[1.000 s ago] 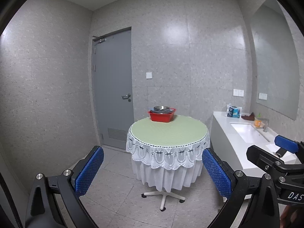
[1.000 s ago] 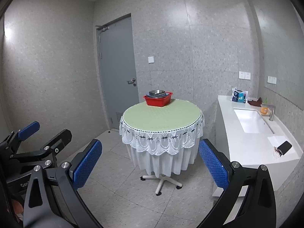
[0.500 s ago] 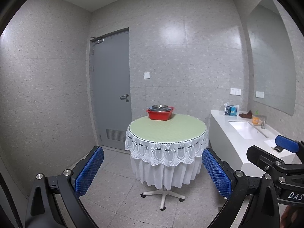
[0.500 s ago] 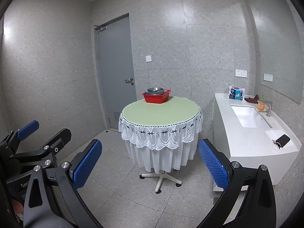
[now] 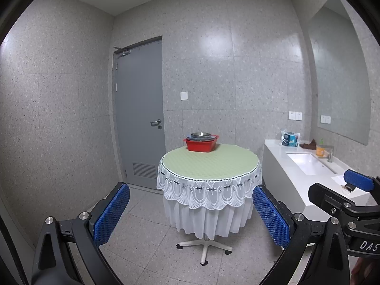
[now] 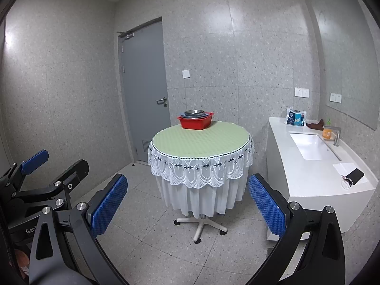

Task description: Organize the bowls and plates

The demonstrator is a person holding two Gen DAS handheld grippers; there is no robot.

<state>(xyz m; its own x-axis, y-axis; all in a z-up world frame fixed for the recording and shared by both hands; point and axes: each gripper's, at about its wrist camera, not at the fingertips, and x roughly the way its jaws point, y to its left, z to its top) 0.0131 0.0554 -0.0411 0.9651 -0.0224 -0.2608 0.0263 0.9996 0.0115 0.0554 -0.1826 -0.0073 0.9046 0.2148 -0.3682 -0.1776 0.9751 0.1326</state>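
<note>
A red tub (image 5: 201, 144) (image 6: 195, 122) stands at the far edge of a round table with a green cloth (image 5: 210, 163) (image 6: 199, 142). Metal bowls (image 5: 201, 134) (image 6: 194, 112) and a bluish plate are stacked in it. My left gripper (image 5: 191, 216) is open and empty, well short of the table, above the floor. My right gripper (image 6: 187, 204) is open and empty at about the same distance. Each gripper shows at the edge of the other's view.
A white counter with a sink (image 6: 311, 146) runs along the right wall, with a tissue pack (image 6: 295, 116), an orange cup (image 6: 327, 131), a tap and a phone (image 6: 355, 176). A grey door (image 6: 144, 90) is behind the table. The table stands on a wheeled base (image 6: 200, 225).
Both views have shifted slightly: the table and tub sit a little lower and to the left in frame. Both grippers stay open and empty.
</note>
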